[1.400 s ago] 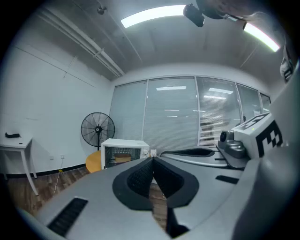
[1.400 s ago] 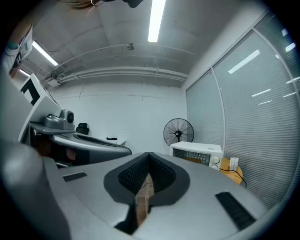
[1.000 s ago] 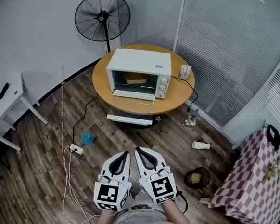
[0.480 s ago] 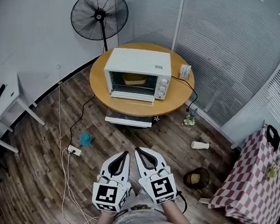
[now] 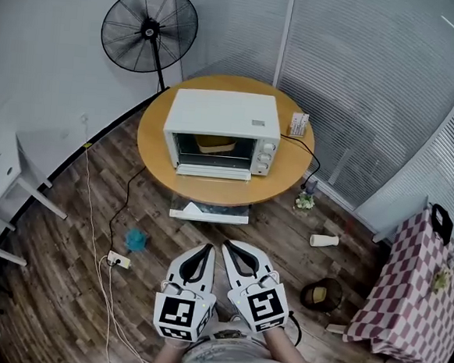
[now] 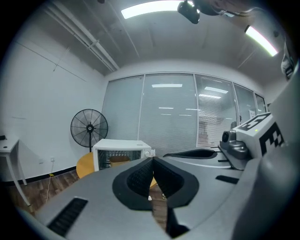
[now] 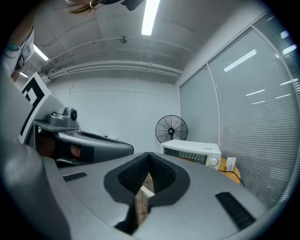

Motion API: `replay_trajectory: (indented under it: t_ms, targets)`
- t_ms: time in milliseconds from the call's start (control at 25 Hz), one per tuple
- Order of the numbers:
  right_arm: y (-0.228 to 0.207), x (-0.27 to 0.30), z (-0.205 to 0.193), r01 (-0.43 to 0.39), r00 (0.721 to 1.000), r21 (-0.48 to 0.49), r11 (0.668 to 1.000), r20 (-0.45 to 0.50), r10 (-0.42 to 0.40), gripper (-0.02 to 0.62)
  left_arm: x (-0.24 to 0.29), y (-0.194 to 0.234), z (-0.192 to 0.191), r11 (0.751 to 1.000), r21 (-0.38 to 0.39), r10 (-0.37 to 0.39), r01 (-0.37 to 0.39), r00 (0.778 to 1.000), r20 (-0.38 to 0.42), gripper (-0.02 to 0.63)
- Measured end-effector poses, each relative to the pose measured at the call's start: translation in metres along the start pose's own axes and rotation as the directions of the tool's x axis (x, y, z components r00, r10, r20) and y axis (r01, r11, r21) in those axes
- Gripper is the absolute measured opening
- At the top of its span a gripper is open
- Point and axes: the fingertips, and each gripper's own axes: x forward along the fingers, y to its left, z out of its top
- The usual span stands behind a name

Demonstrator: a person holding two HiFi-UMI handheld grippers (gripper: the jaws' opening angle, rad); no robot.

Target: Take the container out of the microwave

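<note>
A white microwave [image 5: 223,129] stands on a round wooden table [image 5: 155,144] ahead of me, across the wooden floor. A tan container [image 5: 216,145] shows through its front window. In the left gripper view the microwave [image 6: 123,152] is small and far off, with the container [image 6: 119,161] dim inside. The right gripper view has the microwave [image 7: 191,151] to the right. My left gripper [image 5: 208,249] and right gripper [image 5: 224,246] are side by side low in the head view, pointing at the table. Both are shut and hold nothing.
A standing fan [image 5: 149,30] is behind the table on the left. A power strip [image 5: 117,260] with cables, a blue object [image 5: 135,240], a white bottle [image 5: 324,240] and a dark bowl [image 5: 317,293] lie on the floor. A checkered table [image 5: 409,297] is at right.
The table and microwave have come nearer and lower in the head view as both grippers advanced toward them. Both grippers stayed shut.
</note>
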Motion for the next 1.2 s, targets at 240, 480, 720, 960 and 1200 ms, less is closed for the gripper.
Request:
replay_trajectory:
  t_ms: [240, 480, 720, 960, 1200]
  targets:
    - [-0.015, 0.036, 0.001, 0.025, 1.0, -0.017, 1.0, 0.004, -0.025, -0.008, 0.025, 0.025, 0.009, 0.999, 0.0, -0.033, 0.033, 0.999, -0.001, 0.014]
    - [-0.019, 0.063, 0.004, 0.044, 0.999, -0.006, 0.999, -0.015, -0.044, -0.008, 0.04, 0.047, 0.014, 0.998, -0.002, -0.059, 0.059, 0.998, -0.007, 0.014]
    - [-0.018, 0.087, 0.01, 0.061, 0.998, -0.005, 0.998, -0.027, -0.061, -0.008, 0.046, 0.071, 0.017, 0.997, -0.005, -0.074, 0.074, 0.997, -0.014, 0.014]
    - [-0.011, 0.114, 0.011, 0.075, 0.997, -0.009, 0.997, -0.022, -0.076, -0.008, 0.05, 0.099, 0.016, 0.997, -0.007, -0.082, 0.082, 0.996, -0.015, 0.014]
    - [-0.003, 0.128, 0.004, 0.099, 0.994, 0.014, 0.995, -0.045, -0.098, -0.008, 0.052, 0.116, 0.012, 0.994, -0.005, -0.109, 0.109, 0.994, -0.028, 0.014]
